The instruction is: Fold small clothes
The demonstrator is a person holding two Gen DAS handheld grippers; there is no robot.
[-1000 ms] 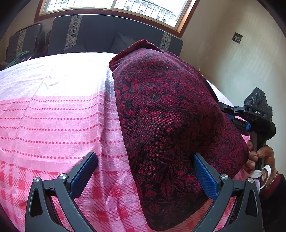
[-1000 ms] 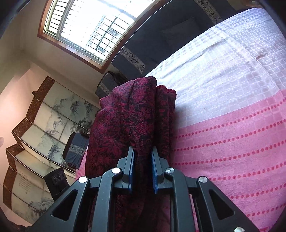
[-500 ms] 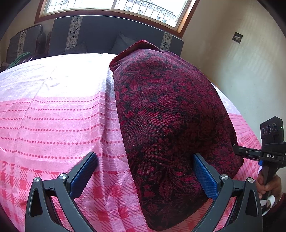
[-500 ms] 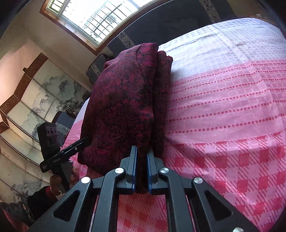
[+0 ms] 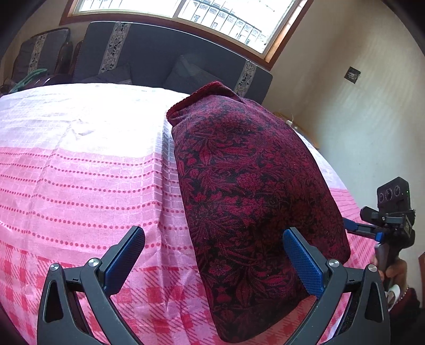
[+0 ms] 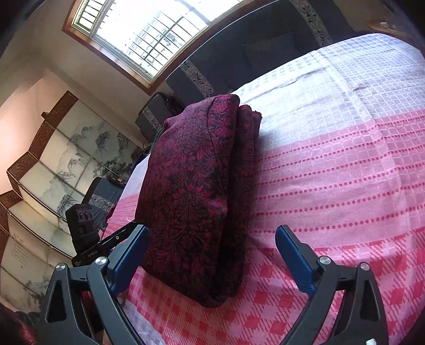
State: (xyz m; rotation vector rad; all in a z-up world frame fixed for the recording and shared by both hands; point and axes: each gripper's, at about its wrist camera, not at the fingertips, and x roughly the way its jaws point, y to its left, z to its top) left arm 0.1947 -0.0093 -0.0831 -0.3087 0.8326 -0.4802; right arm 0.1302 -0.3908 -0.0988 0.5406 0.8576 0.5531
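A dark red floral cloth (image 5: 249,191) lies folded in several layers on the pink checked bedspread (image 5: 79,185). It also shows in the right wrist view (image 6: 196,191). My left gripper (image 5: 213,248) is open, its right finger over the cloth's near end, holding nothing. My right gripper (image 6: 212,249) is open and empty, straddling the cloth's near end. The right gripper also shows at the right edge of the left wrist view (image 5: 356,228), beside the cloth. The left gripper's body shows at the left of the right wrist view (image 6: 87,238).
A dark sofa (image 5: 159,61) with patterned bands stands behind the bed under a window (image 5: 212,16). A painted folding screen (image 6: 53,164) stands to the left in the right wrist view. A beige wall (image 5: 358,119) is on the right.
My right gripper lowered the folded cloth onto the bedspread, then opened and let it go. My left gripper stayed open and hardly moved.
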